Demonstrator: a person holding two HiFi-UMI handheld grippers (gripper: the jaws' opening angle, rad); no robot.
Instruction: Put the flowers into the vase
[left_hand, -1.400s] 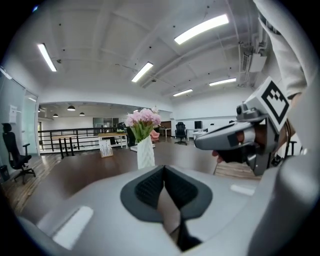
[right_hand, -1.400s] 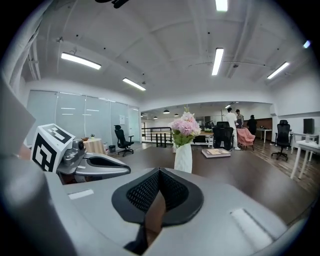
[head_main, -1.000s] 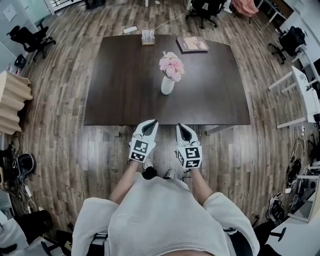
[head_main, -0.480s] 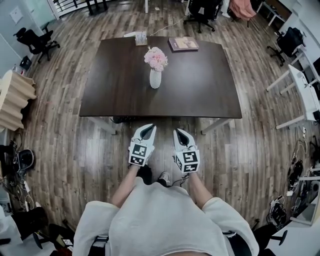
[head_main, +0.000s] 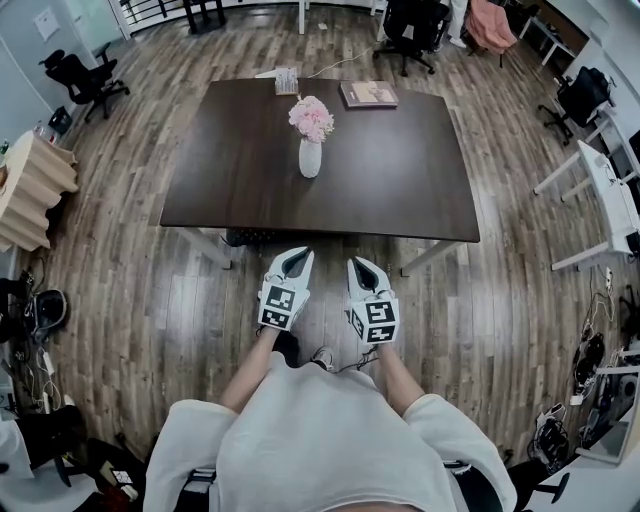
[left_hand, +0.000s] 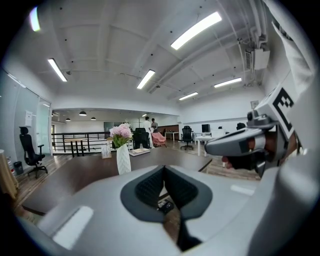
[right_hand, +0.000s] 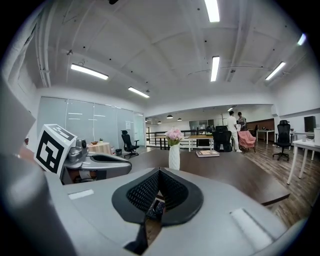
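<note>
Left hand-held gripper (head_main: 296, 261): jaws pressed together with nothing between them. I hold it over the wooden floor (head_main: 200, 310), short of the table's near edge.
Right hand-held gripper (head_main: 363, 270): just beside the left one, also closed and empty, and pointing the same way.
Surface (head_main: 400, 180): a dark table that begins just ahead of both tips. Neither hand-held gripper is over it or touching it.
Vase (head_main: 310, 158): white and upright, well ahead of both hand-held grippers. It stands roughly on the line between them, a little nearer the left one's line.
Flowers (head_main: 312, 118): a pink bunch standing in the vase's mouth, with the heads above the rim and well apart from either tip.
Beyond the vase: a book (head_main: 368, 94) and a small stand (head_main: 287, 80) lie near the far edge.
Progress: I judge the task done. The flowers sit in the vase, I see no loose stems on the surface, and both hand-held grippers carry nothing.
Left to do: nothing that these views show me.
</note>
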